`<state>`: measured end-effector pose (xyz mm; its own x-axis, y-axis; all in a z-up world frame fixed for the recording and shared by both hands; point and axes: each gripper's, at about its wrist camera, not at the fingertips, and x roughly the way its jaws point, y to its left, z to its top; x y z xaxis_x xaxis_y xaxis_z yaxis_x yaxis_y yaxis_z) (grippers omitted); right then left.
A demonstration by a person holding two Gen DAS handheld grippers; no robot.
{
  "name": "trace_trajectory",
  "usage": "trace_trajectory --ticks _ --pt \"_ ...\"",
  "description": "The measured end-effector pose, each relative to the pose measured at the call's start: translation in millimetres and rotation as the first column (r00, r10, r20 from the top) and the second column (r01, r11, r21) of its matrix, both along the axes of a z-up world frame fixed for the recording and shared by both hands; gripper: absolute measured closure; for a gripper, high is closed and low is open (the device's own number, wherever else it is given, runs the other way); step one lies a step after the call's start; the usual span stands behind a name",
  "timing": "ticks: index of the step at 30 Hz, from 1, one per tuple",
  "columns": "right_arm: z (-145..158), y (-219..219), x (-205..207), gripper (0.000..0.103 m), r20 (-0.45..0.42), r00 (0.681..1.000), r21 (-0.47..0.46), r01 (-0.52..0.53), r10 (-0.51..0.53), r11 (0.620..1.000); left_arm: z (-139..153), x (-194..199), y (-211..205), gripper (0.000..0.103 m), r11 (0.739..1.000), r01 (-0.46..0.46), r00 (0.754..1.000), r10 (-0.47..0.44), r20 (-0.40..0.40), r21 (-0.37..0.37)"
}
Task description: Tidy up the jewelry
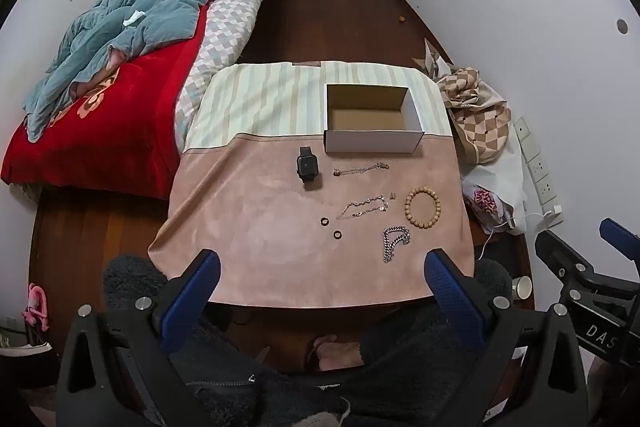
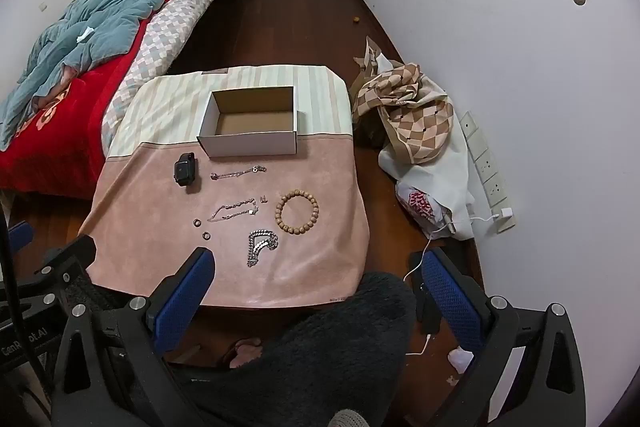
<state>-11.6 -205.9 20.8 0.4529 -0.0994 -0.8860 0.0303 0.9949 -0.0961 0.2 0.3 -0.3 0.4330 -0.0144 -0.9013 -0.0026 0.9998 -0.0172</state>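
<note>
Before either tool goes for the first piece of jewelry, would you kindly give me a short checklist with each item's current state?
1. Box open and bare inside: ok.
2. Left tool open, holding nothing: ok.
3. Right tool open, holding nothing: ok.
4. Bead bracelet lying apart from the chain: ok.
5. Two rings separate from each other: ok.
6. Watch strap fastened: cannot tell.

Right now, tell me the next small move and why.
Probably lower the right gripper, open and empty, onto the chunky silver chain: it lies nearest on the cloth, and the cardboard box behind holds nothing yet.
</note>
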Motion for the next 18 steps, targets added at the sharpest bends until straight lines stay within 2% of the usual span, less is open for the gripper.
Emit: trace_trajectory --ticks 18 --pt "0.8 -0.2 -2.1 0.0 -0.004 1.0 0.011 0.002 -0.002 1.0 3.1 -3.1 -0.2 0.0 1.0 0.001 1.0 -0.001 0.014 0.012"
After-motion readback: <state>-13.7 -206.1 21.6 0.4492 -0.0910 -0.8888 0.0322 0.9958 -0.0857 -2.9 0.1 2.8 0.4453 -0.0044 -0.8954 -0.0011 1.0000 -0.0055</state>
